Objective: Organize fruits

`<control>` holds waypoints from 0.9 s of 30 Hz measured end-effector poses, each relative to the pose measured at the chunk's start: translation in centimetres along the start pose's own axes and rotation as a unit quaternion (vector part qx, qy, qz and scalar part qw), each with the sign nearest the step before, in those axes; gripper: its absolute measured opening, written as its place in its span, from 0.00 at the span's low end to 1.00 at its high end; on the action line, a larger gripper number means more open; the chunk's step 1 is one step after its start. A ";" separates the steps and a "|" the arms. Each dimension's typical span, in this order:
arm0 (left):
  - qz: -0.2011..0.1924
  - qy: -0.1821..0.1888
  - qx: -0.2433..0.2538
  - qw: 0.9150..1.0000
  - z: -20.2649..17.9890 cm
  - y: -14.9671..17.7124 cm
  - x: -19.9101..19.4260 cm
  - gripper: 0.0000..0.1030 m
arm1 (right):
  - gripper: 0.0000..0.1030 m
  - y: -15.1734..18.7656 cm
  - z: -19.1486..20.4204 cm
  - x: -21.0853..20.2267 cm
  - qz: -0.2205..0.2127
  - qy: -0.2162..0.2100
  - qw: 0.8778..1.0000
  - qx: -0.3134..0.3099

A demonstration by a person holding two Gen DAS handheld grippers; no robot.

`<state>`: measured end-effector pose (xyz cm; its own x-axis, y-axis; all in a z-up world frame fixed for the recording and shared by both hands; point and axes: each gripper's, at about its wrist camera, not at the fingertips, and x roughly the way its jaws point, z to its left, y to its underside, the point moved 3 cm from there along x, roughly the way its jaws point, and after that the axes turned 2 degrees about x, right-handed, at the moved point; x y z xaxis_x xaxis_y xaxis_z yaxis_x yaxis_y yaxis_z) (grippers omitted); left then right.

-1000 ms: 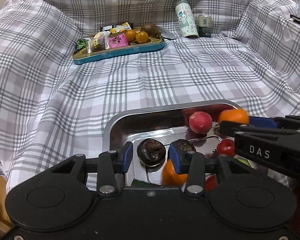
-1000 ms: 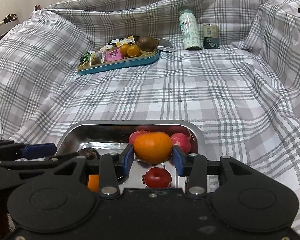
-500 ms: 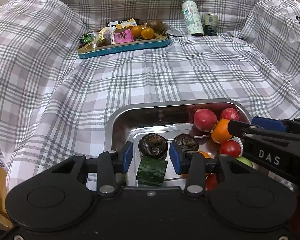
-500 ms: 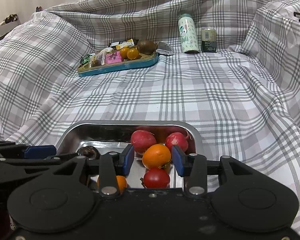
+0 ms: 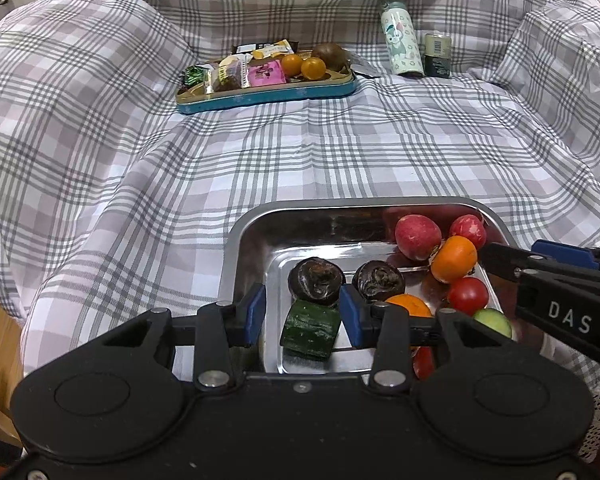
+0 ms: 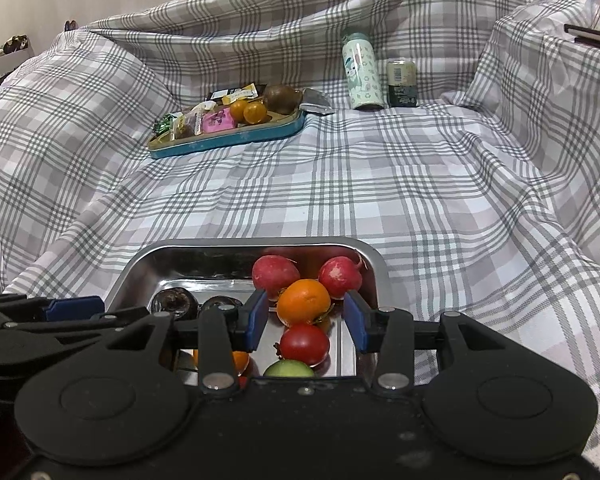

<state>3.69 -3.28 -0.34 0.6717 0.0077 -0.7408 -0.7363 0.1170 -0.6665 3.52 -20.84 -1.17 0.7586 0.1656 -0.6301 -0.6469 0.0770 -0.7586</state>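
A: Where do things stand?

B: Most of the produce sits in the steel tray (image 5: 236, 240) on the plaid-covered surface (image 5: 340, 152). The orange fruit (image 6: 303, 302) lies by the tray's far right corner, touching the two red radishes (image 6: 274, 276) behind it, with a tomato (image 6: 304, 343) just in front.

A: And the tools?

B: The right gripper (image 6: 306, 322) hangs over that cluster, fingers apart and gripping nothing. The left gripper (image 5: 302, 316) is likewise spread and empty, above a cucumber chunk (image 5: 310, 328) and two dark shrivelled fruits (image 5: 316, 282).

A: What seems left?

B: Probably the small oranges (image 5: 303, 66) in the far teal tray (image 5: 268, 94), mixed with snack packets (image 5: 266, 74).

A: How should that go?

B: Lift clear of the steel rim first, then approach from above, straddle one fruit across its widest part, and close gently. They're round, so they may roll or nudge the packets.
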 end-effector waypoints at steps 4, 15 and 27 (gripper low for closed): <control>-0.003 -0.001 -0.006 1.000 0.1 0.4 -0.5 0.49 | 0.43 0.3 0.1 -0.6 0.002 0.011 1.000 -0.002; -0.013 -0.005 -0.016 1.000 -0.1 1.5 -1.8 0.49 | 0.43 2.0 0.3 -2.4 0.004 0.017 1.000 -0.003; -0.025 -0.007 -0.014 1.000 -0.8 2.5 -3.4 0.49 | 0.43 2.8 0.4 -4.1 -0.010 0.018 1.000 0.004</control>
<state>-0.50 -3.80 0.42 0.7089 0.0162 -0.7051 -0.7034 0.0894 -0.7051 -1.42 -20.93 -0.61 0.7735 0.1285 -0.6207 -0.6322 0.0869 -0.7699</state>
